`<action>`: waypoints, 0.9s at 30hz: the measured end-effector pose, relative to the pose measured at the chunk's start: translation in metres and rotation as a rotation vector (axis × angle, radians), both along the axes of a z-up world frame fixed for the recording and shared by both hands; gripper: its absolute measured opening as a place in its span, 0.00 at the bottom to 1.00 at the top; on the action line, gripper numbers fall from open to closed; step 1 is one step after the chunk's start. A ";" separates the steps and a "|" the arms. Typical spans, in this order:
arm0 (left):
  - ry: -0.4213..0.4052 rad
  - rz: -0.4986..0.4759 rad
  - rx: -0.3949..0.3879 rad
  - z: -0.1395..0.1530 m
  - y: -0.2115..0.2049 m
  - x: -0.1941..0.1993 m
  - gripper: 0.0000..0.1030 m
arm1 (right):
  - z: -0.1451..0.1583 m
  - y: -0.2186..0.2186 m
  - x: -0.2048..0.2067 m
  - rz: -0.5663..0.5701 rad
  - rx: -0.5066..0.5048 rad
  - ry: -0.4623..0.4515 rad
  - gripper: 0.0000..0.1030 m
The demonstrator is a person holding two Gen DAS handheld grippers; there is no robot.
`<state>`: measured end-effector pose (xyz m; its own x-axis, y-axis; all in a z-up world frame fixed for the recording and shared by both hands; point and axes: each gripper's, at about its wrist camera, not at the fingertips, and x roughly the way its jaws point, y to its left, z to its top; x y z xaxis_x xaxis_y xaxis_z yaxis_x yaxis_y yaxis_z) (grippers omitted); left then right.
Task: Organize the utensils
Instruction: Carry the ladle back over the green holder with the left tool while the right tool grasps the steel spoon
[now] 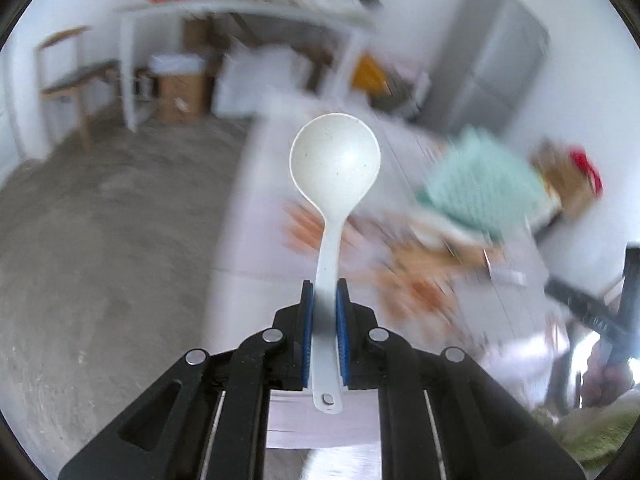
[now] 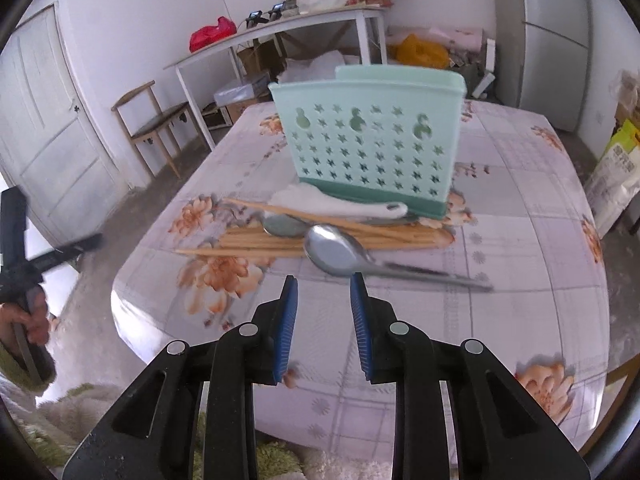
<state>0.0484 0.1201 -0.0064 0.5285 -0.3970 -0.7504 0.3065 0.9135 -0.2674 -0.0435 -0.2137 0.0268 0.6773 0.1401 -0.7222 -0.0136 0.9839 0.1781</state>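
The left tongs (image 1: 325, 286) are clamped on the handle of a white speckled plastic ladle-spoon (image 1: 334, 160), blue pads pressing it from both sides. Its round bowl stands out ahead of the fingertips, and its handle end, with a small hole, shows behind the pads. Everything beyond is smeared by blur: the bench (image 1: 256, 216) in its floral cloth and a mint-green shape on it.

The right tongs (image 2: 323, 286) stand partly open with nothing between the blue pads, above the near part of the bench (image 2: 520, 248). Just ahead lies a shiny steel spoon (image 2: 334, 250), bowl toward the tongs, its handle running off to the right. Behind it a bundle of pale wooden chopsticks (image 2: 320, 236) lies crosswise, with a second grey metal spoon (image 2: 285, 225) on top. A white plastic spoon (image 2: 336, 202) rests between the chopsticks and a mint-green plastic utensil holder (image 2: 370, 144) pierced with star holes, which stands upright mid-bench. At the left edge of the right wrist view, a hand (image 2: 30, 316) grips the other tool's handle.
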 end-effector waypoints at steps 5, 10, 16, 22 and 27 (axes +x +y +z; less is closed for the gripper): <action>0.071 -0.045 0.114 -0.033 -0.084 0.009 0.10 | -0.012 -0.015 -0.013 -0.014 0.008 0.006 0.24; 0.092 -0.008 0.180 -0.048 -0.124 0.011 0.11 | -0.020 -0.039 -0.019 -0.031 0.094 0.014 0.24; 0.047 -0.024 0.104 -0.023 -0.113 0.002 0.41 | -0.029 -0.056 -0.011 -0.023 0.162 0.049 0.25; 0.032 -0.067 0.055 0.000 -0.101 0.033 0.43 | -0.032 -0.053 0.002 0.015 0.205 0.055 0.25; 0.154 -0.158 -0.027 -0.022 -0.087 0.088 0.43 | -0.028 -0.045 0.011 0.040 0.211 0.053 0.25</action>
<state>0.1362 0.0333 -0.0281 0.3379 -0.4865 -0.8057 0.3988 0.8494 -0.3456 -0.0324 -0.2587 -0.0008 0.6304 0.3175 -0.7084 -0.0369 0.9237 0.3812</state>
